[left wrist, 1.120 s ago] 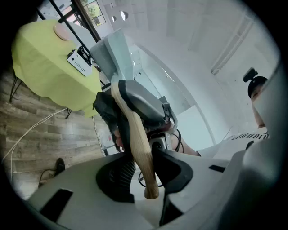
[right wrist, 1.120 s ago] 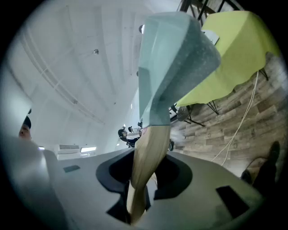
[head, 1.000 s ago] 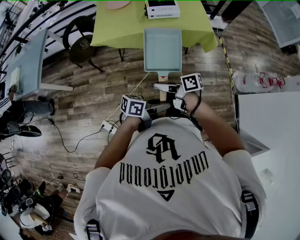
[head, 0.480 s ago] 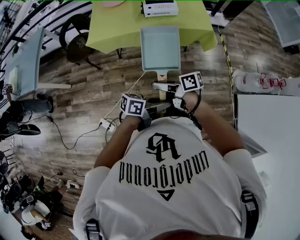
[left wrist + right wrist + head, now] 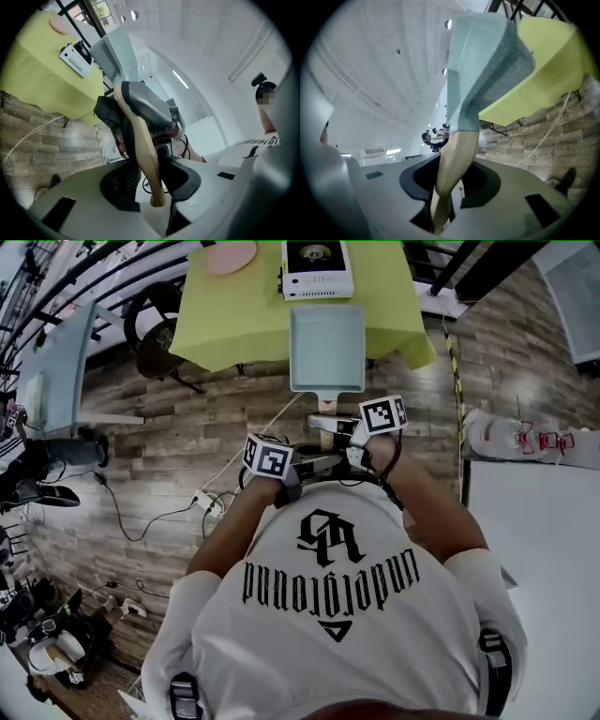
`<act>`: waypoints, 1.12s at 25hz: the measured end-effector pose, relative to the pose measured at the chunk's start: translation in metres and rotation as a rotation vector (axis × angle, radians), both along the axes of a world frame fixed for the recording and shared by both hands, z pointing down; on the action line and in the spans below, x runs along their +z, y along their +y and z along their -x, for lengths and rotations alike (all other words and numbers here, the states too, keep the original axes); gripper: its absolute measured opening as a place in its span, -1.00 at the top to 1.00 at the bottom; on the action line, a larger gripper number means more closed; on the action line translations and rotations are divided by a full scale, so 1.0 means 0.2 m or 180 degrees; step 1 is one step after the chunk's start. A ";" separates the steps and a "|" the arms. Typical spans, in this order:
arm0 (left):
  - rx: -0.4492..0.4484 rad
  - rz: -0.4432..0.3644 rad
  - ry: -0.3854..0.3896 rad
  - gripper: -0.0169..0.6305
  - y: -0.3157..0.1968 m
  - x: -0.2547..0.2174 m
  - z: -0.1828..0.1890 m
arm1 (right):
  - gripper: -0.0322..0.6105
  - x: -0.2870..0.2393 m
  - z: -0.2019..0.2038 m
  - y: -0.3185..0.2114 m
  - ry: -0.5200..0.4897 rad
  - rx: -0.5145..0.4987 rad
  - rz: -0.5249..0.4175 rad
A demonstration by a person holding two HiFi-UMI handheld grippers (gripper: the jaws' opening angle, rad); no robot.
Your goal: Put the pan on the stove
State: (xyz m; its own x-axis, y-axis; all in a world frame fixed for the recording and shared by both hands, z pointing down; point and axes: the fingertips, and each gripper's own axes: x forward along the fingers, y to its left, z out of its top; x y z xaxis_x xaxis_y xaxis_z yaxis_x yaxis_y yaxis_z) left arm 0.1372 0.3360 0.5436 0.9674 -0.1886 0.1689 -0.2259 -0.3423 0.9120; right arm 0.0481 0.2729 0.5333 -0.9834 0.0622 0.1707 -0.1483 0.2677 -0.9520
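Observation:
A pale teal square pan (image 5: 326, 348) hangs level over the near edge of the green table (image 5: 234, 315). Its wooden handle (image 5: 325, 425) points back at me. My right gripper (image 5: 330, 420) is shut on the handle close to the pan. My left gripper (image 5: 317, 461) is shut on the handle's end, just behind it. The white stove (image 5: 317, 268) with a black top stands on the table just beyond the pan. In the left gripper view the handle (image 5: 151, 164) crosses the jaws, with the stove (image 5: 77, 58) at upper left. In the right gripper view the handle (image 5: 452, 164) rises to the pan (image 5: 483, 65).
A pink plate (image 5: 231, 256) lies on the table left of the stove. A black chair (image 5: 155, 329) stands at the table's left corner. Cables and a power strip (image 5: 208, 500) lie on the wood floor. A white table (image 5: 544, 549) is at my right.
Both grippers and the pan have moved forward to the green table. The pan now overlaps its near edge, and the stove and pink plate have come fully into view.

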 end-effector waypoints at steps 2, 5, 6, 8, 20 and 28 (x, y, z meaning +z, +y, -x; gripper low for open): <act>-0.0028 -0.0017 -0.0032 0.55 -0.09 -0.02 -0.07 | 0.51 -0.02 -0.07 -0.08 -0.0006 -0.0018 -0.0001; -0.0090 -0.0060 -0.0064 0.55 -0.22 -0.04 -0.14 | 0.51 -0.05 -0.13 -0.20 -0.0017 -0.0066 -0.0037; -0.0105 -0.0064 -0.0065 0.55 -0.25 -0.04 -0.15 | 0.51 -0.05 -0.15 -0.24 -0.0023 -0.0072 -0.0042; -0.0119 -0.0054 -0.0051 0.55 -0.31 -0.04 -0.18 | 0.51 -0.06 -0.17 -0.29 -0.0029 -0.0071 -0.0034; -0.0031 -0.0012 0.0066 0.55 -0.77 -0.02 -0.08 | 0.51 -0.01 -0.08 -0.77 0.0082 0.0018 0.0032; 0.0029 -0.0030 0.0079 0.55 -1.05 0.04 0.07 | 0.52 0.05 0.07 -1.06 0.0091 0.0054 0.0012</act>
